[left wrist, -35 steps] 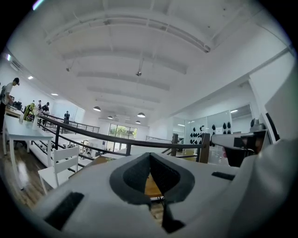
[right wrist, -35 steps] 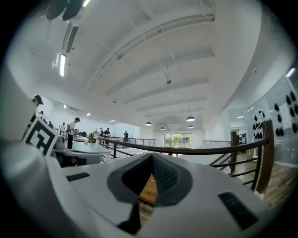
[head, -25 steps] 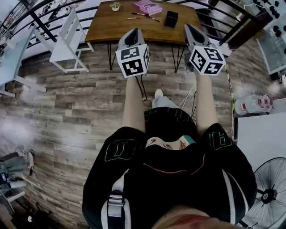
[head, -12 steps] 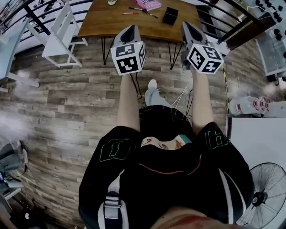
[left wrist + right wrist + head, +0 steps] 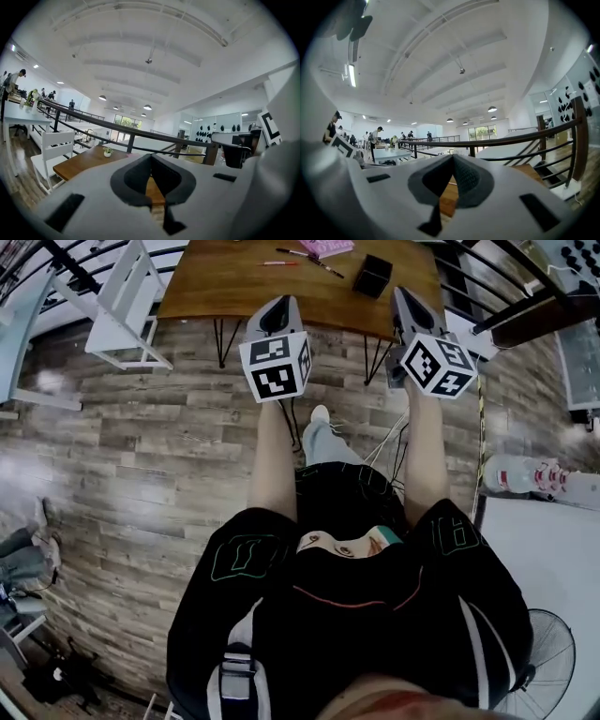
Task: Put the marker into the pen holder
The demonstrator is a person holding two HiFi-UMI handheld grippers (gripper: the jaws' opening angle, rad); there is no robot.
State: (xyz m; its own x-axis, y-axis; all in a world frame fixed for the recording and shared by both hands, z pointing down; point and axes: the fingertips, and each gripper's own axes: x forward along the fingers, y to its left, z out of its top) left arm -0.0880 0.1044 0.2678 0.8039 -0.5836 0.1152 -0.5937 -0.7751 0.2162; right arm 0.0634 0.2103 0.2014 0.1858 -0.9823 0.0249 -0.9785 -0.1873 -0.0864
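Head view: your left gripper [image 5: 278,304] and right gripper [image 5: 405,294] point to 12 o'clock at the table [image 5: 225,287]. The red marker [image 5: 279,262] lies flat there, long axis running 3 to 9 o'clock, at 9 o'clock from the holder [image 5: 372,276] and well apart from it. You cannot tell its tip end.
Left gripper view: jaws pinched together, empty.
Right gripper view: jaws together, holding nothing.
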